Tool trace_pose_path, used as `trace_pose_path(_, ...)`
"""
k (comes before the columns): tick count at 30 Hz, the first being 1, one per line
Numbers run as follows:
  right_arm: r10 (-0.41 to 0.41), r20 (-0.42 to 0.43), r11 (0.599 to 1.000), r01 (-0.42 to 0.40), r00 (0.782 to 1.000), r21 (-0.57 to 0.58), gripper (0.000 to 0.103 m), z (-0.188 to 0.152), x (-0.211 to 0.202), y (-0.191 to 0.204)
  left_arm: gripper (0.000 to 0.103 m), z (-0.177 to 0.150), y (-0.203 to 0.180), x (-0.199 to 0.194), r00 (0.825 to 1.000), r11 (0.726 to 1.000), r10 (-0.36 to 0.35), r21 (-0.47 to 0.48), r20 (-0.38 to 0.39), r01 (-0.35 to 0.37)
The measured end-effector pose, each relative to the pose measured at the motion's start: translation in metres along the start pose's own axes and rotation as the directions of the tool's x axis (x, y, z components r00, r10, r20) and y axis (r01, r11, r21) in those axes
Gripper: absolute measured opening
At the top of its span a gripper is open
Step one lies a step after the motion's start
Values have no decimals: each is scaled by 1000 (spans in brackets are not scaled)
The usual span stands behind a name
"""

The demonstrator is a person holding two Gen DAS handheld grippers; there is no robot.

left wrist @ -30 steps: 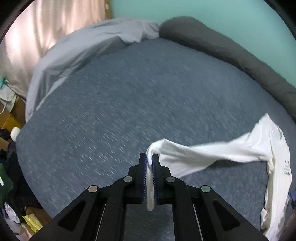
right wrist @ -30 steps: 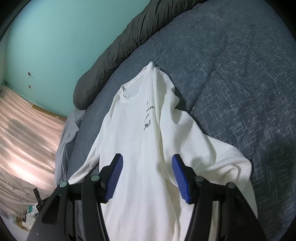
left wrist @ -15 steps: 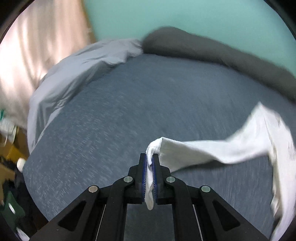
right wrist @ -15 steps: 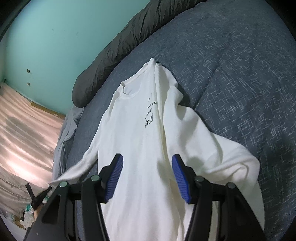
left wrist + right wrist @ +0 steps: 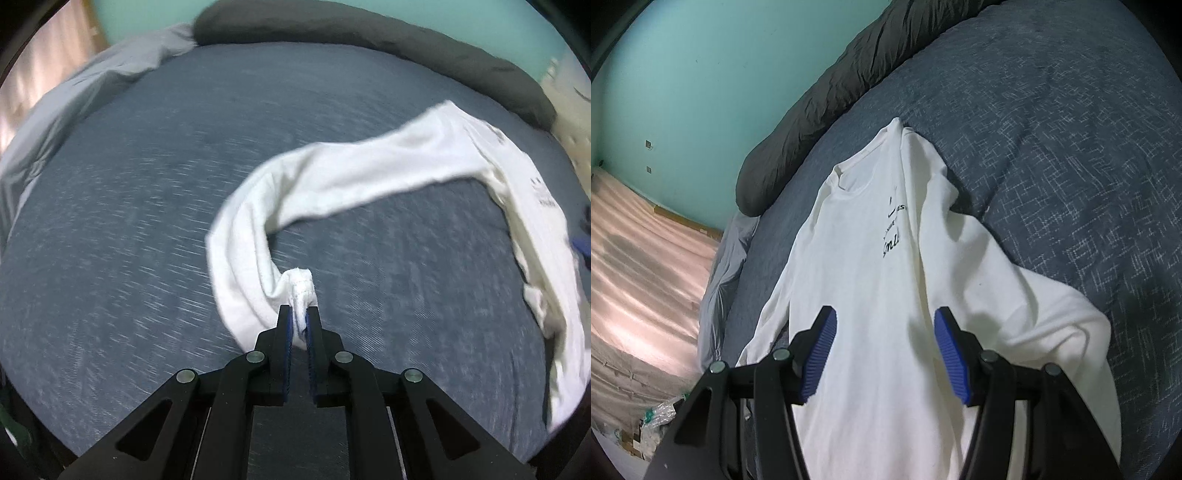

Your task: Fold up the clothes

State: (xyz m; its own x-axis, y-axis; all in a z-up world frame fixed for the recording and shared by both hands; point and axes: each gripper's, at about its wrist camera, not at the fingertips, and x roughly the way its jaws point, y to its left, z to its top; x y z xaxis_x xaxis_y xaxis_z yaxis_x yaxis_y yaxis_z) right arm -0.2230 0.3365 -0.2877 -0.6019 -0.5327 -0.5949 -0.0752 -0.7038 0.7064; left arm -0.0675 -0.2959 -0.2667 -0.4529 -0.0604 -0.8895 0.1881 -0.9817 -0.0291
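Slackened since a second ago, the white sleeve (image 5: 332,184) that ran taut from the left gripper (image 5: 300,321) now bends in a loose arc over the bed, and the left camera's outlook has swung right to take in more of the far edge.

A dark blue woven bedcover (image 5: 129,240) fills most of both views. A dark grey bolster (image 5: 827,96) runs along its far side against a teal wall (image 5: 701,74), a pale grey sheet (image 5: 74,96) is bunched at one corner, and a pinkish curtain (image 5: 639,288) hangs beyond it. The white long-sleeved shirt (image 5: 868,295) lies face up on the cover, neckline toward the bolster, black lettering on its chest.

Motion blur softens much of the left wrist view, and the lettering is too small and creased to read. The shirt's hem is cut off by the lower edge of the right wrist view, and clutter on the floor beneath the curtain cannot be made out.

The left gripper is clamped on the cuff of the sleeve, its blue pads (image 5: 288,332) pressed close with white cloth bunched between them, low over the cover. The right gripper (image 5: 882,354) hangs above the shirt's lower body with its fingers spread wide, gripping nothing.
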Motion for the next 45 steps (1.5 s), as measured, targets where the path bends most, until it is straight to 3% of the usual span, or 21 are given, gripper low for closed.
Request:
trace_pose_path(2, 2, -1, 1000, -2, 1000, 2, 56, 0, 0, 0, 12, -1, -4, -3, 1000, 1000, -19, 13, -1, 19)
trace_pose_path(4, 4, -1, 1000, -4, 1000, 3, 56, 0, 0, 0, 26, -3, 0, -7, 999, 999, -46, 0, 7, 46)
trace_pose_path(6, 6, 4, 1000, -6, 1000, 1, 56, 0, -2, 1, 47, -4, 5, -13, 996, 996, -86, -31, 26, 86)
trace_pose_path(10, 7, 10, 1000, -7, 1000, 3, 56, 0, -4, 2, 50, -6, 17, -22, 994, 994, -77, -76, 79, 83)
trace_pose_path(15, 11, 9, 1000, -11, 1000, 8, 56, -1, -4, 2, 50, -5, 56, 1, 999, 973, 8, -230, 32, 0)
trace_pose_path(20, 9, 14, 1000, -10, 1000, 8, 56, 0, -5, 2, 49, -5, 63, 26, 1000, 968, 23, -252, 0, -22)
trace_pose_path(23, 7, 14, 1000, -7, 1000, 12, 56, 1, -4, 0, 37, -4, 61, 39, 1000, 968, 24, -250, -14, -27)
trace_pose_path(27, 5, 14, 1000, -5, 1000, 14, 56, 2, -3, -1, 8, -1, 55, 48, 1000, 973, 12, -231, -23, -17)
trace_pose_path(28, 5, 13, 1000, -5, 1000, 14, 56, 2, -3, -1, 6, 1, 52, 47, 1000, 976, 18, -216, -25, -23)
trace_pose_path(32, 7, 11, 1000, -7, 1000, 14, 56, 1, -3, 0, 5, 4, 52, 40, 999, 981, 31, -192, -26, -36)
trace_pose_path(36, 10, 17, 1000, -10, 1000, 10, 56, 2, -5, 0, 4, 13, 66, 17, 994, 980, 107, -169, -6, -106)
trace_pose_path(39, 10, 19, 1000, -10, 1000, 14, 56, 2, -6, -1, 4, 23, 83, 3, 982, 970, 191, -152, -5, -189)
trace_pose_path(45, 4, 15, 1000, -4, 1000, 8, 56, 1, -3, 1, 4, 56, 114, -12, 960, 951, 281, -136, 3, -278)
